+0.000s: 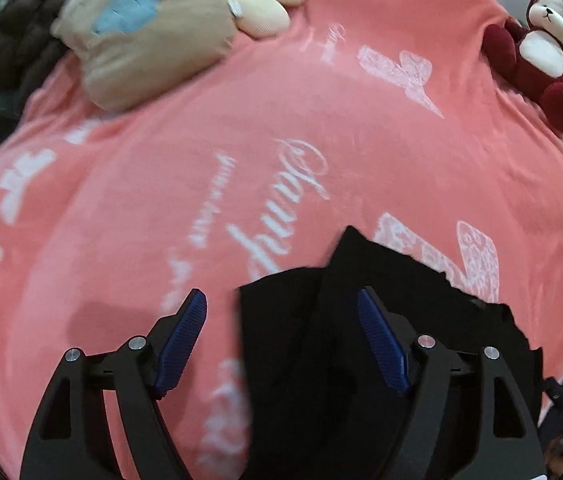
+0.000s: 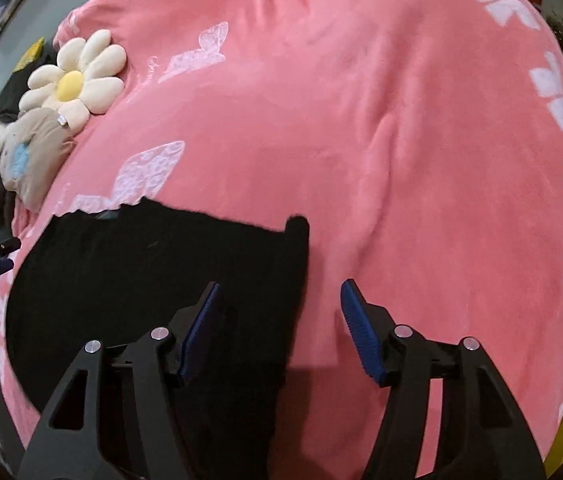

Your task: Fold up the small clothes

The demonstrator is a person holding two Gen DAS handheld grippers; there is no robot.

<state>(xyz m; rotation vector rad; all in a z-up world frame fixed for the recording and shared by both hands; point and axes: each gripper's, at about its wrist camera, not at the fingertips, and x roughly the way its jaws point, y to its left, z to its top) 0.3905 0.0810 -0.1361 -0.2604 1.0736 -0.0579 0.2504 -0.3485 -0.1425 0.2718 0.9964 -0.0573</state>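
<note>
Black garment (image 2: pixel 129 276), plush toys (image 1: pixel 153 32) beyond

pink blanket (image 1: pixel 201 168) w/ black garment (image 2: pixel 141 264), plush toys (image 1: pixel 549 48) on top

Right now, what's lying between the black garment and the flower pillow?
Only pink blanket, printed with a white butterfly. The right wrist view shows that stretch from the black garment up to the flower pillow.
</note>
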